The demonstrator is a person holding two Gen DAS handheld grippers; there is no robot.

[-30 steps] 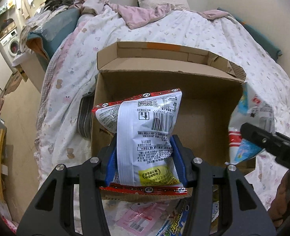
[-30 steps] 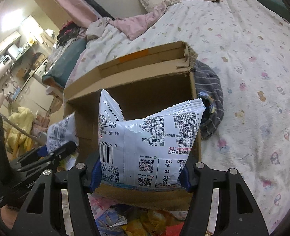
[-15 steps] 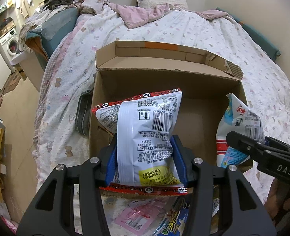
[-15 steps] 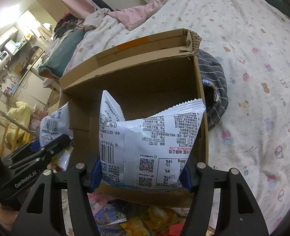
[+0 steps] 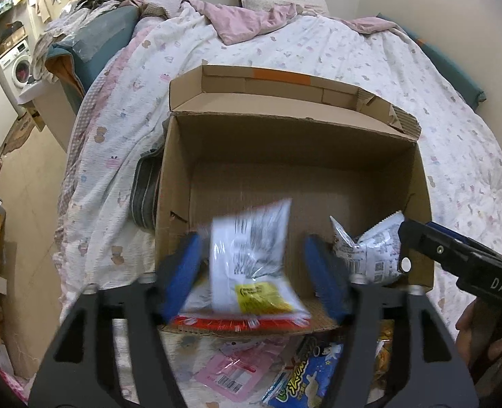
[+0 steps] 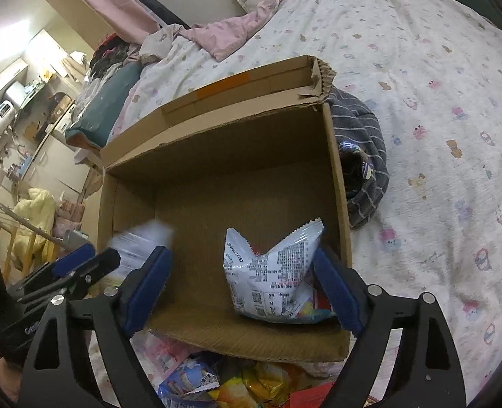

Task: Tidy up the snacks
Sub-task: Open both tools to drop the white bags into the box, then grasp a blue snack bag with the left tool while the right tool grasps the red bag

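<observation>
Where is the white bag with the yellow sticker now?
The white bag is between the opening left gripper pads, at the cardboard box's near-left corner.

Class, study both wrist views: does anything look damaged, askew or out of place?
Yes. The brown cardboard box has a torn, crumpled flap corner. The white red-edged snack bag is blurred between the opening left gripper pads. Loose snack packets lie outside the box.

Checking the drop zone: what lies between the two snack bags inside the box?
Only bare cardboard floor between the left bag and right bag, in the right wrist view.
</observation>
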